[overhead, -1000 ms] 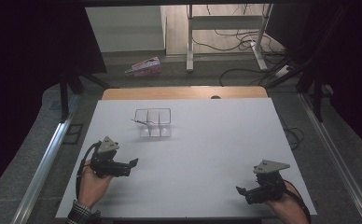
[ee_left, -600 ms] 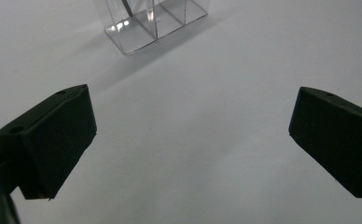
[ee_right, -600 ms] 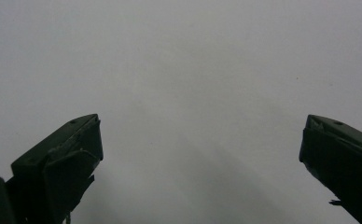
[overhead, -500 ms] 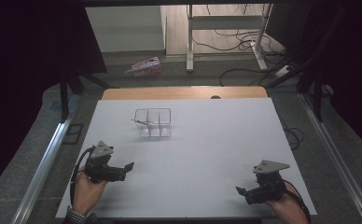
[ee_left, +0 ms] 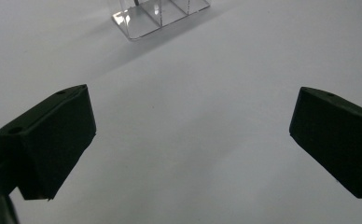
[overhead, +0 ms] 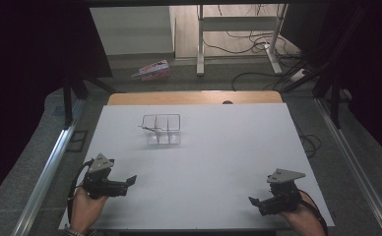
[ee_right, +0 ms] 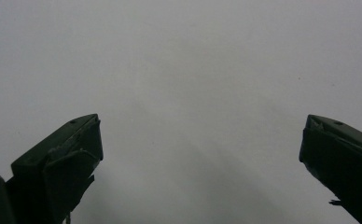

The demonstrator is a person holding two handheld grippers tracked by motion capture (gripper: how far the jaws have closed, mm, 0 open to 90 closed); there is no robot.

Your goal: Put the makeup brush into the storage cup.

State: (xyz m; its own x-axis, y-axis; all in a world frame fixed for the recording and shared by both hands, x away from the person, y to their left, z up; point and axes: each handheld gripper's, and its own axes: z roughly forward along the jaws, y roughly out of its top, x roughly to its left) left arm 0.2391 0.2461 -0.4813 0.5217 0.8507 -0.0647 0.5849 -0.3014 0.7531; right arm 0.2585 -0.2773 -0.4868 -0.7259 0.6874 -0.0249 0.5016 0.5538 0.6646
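A clear plastic box (overhead: 161, 129) with dividers stands on the white table (overhead: 218, 147), left of centre toward the far side; something thin and dark lies in it. Its near corner (ee_left: 158, 16) appears at the top of the left gripper view. My left gripper (overhead: 129, 181) rests near the table's front left, jaws wide apart and empty, pointing right. Over the bare surface, the left gripper (ee_left: 188, 154) holds nothing. My right gripper (overhead: 253, 201) sits at the front right, open and empty, pointing left. Between the right gripper (ee_right: 200, 172) jaws is only white table.
Beyond the table's far wooden edge (overhead: 194, 97) is a floor with a pink packet (overhead: 152, 70), a metal stand (overhead: 238, 29) and cables (overhead: 258, 44). Metal rails (overhead: 46, 172) run along both sides of the table.
My left hand has drawn its gripper back toward the front edge of the table. The right gripper has stayed in place.
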